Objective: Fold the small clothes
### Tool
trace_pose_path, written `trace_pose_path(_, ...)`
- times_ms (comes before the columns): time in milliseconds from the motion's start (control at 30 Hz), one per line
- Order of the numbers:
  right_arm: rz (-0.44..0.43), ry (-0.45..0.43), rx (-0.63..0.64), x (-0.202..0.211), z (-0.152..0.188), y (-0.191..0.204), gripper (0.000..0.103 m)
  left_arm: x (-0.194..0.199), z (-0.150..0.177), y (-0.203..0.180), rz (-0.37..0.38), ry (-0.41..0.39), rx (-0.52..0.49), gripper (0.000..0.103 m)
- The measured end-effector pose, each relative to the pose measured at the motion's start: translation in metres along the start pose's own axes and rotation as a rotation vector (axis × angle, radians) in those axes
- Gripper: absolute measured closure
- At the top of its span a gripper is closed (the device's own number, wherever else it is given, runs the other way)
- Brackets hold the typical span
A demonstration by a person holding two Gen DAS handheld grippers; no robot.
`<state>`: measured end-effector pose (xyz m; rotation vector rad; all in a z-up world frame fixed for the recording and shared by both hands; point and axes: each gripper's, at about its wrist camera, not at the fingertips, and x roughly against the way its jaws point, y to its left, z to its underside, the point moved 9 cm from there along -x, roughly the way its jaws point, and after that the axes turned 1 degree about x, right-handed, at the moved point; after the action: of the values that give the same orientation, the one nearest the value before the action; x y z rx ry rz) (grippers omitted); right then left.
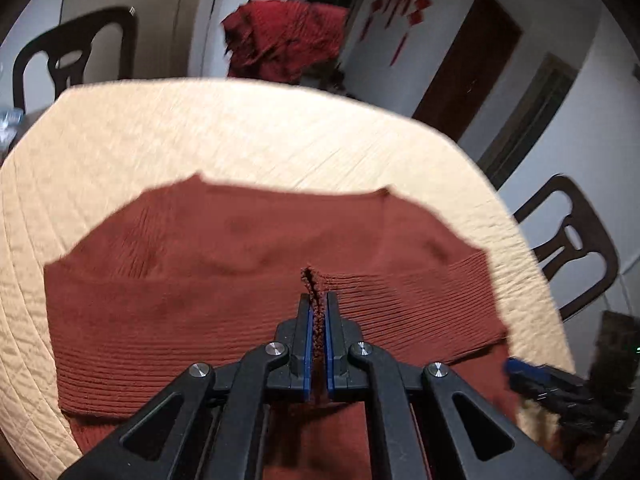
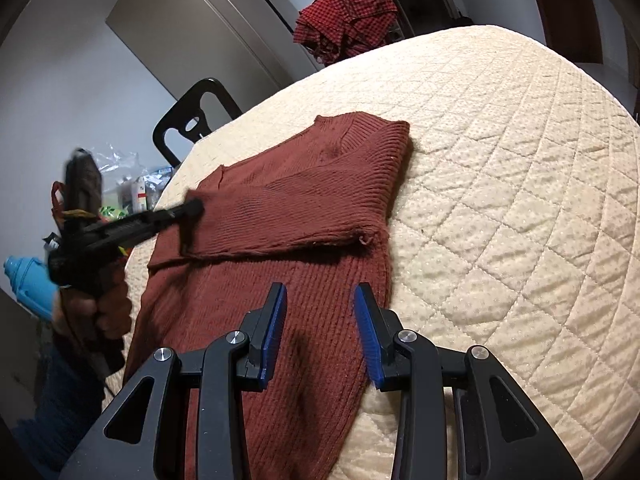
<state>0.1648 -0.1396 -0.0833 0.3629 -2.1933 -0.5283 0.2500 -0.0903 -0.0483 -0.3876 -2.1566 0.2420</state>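
Quilted table (image 2: pixel 500 168); left hand-held gripper (image 1: pixel 319 300) pinching sweater (image 1: pixel 200 280) fold

You've got a rust ribbed-knit sweater (image 2: pixel 296 208), matt, on cream quilted cloth cover (image 2: pixel 500 184); grippers matt black plastic, blue pads (image 2: pixel 362 316) probably ribbed rubber

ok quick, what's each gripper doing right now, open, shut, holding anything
Left gripper: shut on a pinch of the rust-red sweater.
Right gripper: open, holding nothing, poised over the sweater's lower part.
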Motion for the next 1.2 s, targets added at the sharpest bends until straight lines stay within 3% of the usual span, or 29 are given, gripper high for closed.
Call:
trace_pose_path(133, 0.004, 0.0, 0.007, 0.004, 0.0, -0.001, 0.067, 0.001, 0.007, 0.013, -0.031, -0.004, 0.025, 0.095)
trace_pose_path(367, 0.027, -0.074, 0.046, 0.018, -0.017, 0.002, 0.067, 0.037, 0.002, 0.005, -0.055, -0.111, -0.017, 0.089)
trace_pose_path(433, 0.047, -0.081, 0.064, 0.014, -0.024, 0.003, 0.072, 0.034, 0.007, -0.006, -0.032, -0.1, -0.048, 0.089)
trace_pose_path(467, 0.049, -0.079, 0.069, 0.011, -0.026, 0.004, 0.08, 0.03, 0.008, -0.01, -0.023, -0.091, -0.065, 0.089)
trace_pose_path(600, 0.114, -0.034, 0.101, -0.011, -0.029, -0.004, 0.086, 0.0, 0.023, -0.008, -0.038, -0.008, -0.09, 0.089)
trace_pose_path(667, 0.145, 0.0, 0.093, -0.02, -0.024, -0.014, 0.097, 0.001, 0.022, -0.006, -0.021, -0.03, -0.09, 0.089)
trace_pose_path(867, 0.142, -0.017, 0.104, -0.009, -0.03, -0.012, 0.097, 0.013, 0.009, -0.006, -0.049, -0.062, -0.106, 0.088)
trace_pose_path(933, 0.144, -0.029, 0.109, -0.01, -0.04, -0.008, 0.097, 0.011, -0.001, -0.006, -0.056, -0.075, -0.099, 0.08)
trace_pose_path(967, 0.146, -0.033, 0.112, -0.014, -0.047, -0.006, 0.097, 0.007, -0.005, -0.005, -0.061, -0.076, -0.094, 0.076)
trace_pose_path(1100, 0.177, -0.029, 0.093, -0.034, -0.068, -0.018, 0.097, -0.017, -0.009, 0.008, -0.1, -0.039, -0.066, 0.076)
trace_pose_path(1200, 0.2, -0.008, 0.065, -0.045, -0.071, -0.031, 0.096, -0.017, -0.009, 0.011, -0.085, -0.048, -0.059, 0.075)
